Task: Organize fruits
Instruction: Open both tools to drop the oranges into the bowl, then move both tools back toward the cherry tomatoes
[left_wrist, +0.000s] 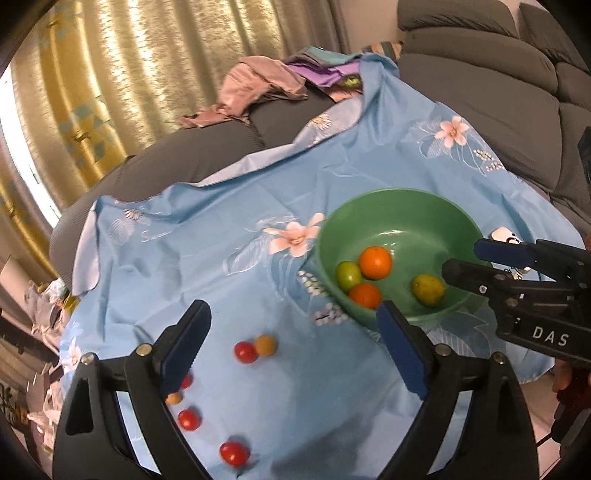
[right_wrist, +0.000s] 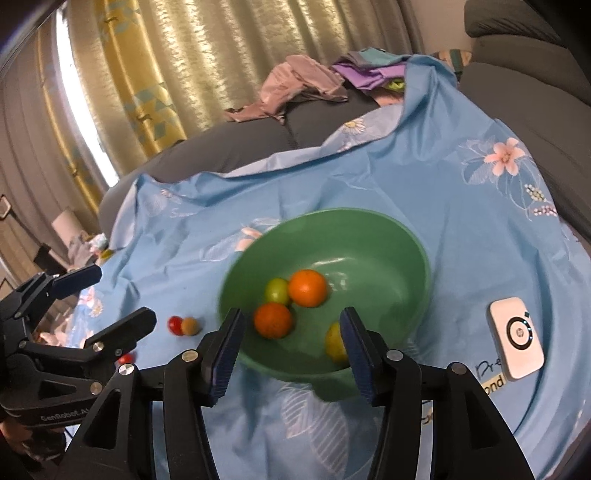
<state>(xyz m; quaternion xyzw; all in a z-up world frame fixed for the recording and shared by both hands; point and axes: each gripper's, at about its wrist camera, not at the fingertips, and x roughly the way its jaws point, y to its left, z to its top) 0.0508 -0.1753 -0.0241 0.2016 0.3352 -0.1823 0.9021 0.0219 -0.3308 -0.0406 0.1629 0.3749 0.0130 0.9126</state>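
Six small round fruits, red and orange-brown, lie loose on the pale blue flowered cloth (left_wrist: 229, 280), the leading pair (left_wrist: 255, 349) directly ahead of the left gripper (left_wrist: 293, 350), whose blue-padded jaws stand spread wide with nothing between them. Four larger fruits, two oranges (left_wrist: 375, 263) and two green-yellow ones, sit in the round green plastic bowl (left_wrist: 402, 205), right of that gripper. Right gripper (right_wrist: 291, 350): partly spread, empty, at the bowl's near rim; left hand judged nearer the loose fruit.

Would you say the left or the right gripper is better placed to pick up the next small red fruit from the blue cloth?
Left, probably: the left gripper stands open right above the small red fruits, while the right gripper faces the green plastic bowl.
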